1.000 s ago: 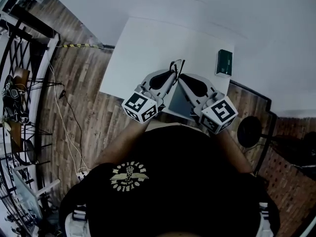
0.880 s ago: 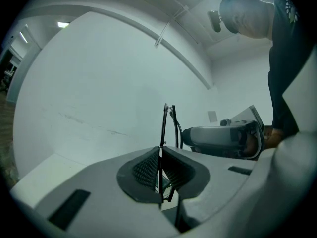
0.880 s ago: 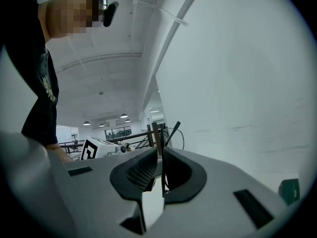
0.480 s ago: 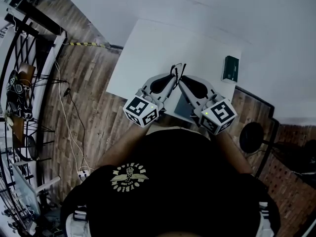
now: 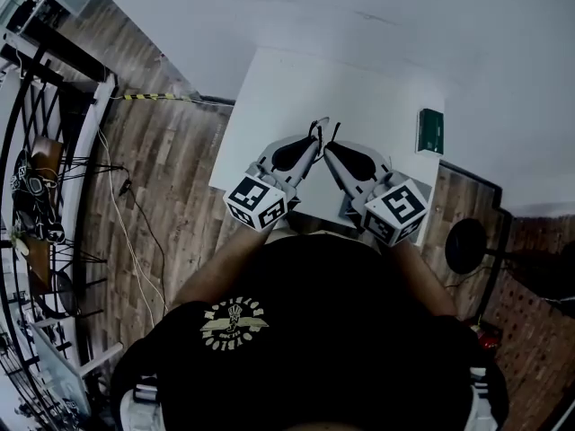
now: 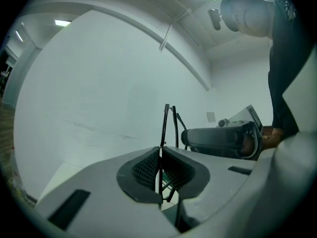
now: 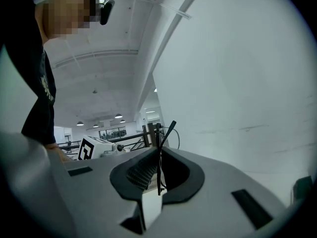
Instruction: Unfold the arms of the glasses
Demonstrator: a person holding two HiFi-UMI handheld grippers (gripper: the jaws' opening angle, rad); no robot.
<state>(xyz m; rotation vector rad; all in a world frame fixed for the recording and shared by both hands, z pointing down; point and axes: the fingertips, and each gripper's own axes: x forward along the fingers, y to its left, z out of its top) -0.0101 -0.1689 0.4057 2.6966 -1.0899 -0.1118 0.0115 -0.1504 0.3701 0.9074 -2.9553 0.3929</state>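
Observation:
The glasses (image 5: 322, 127) are a thin black frame held in the air over the white table (image 5: 359, 83), between my two grippers. My left gripper (image 5: 314, 136) comes in from the left and is shut on one thin black part of the glasses (image 6: 164, 125). My right gripper (image 5: 331, 139) comes in from the right, its tips almost touching the left one's, and is shut on another thin black bar of the glasses (image 7: 159, 175). In the left gripper view the right gripper (image 6: 223, 140) shows just beyond the frame. How far the arms are folded is not clear.
A dark green case (image 5: 430, 131) lies near the table's right edge. A grey flat piece (image 5: 347, 207) lies under my right gripper at the near edge. A metal rack (image 5: 40, 178) and a cable stand on the wooden floor at the left, a black round stand (image 5: 463, 245) at the right.
Both grippers, still holding the glasses between them, have drifted a little to the left over the table, away from the green case. Neither grip looks different.

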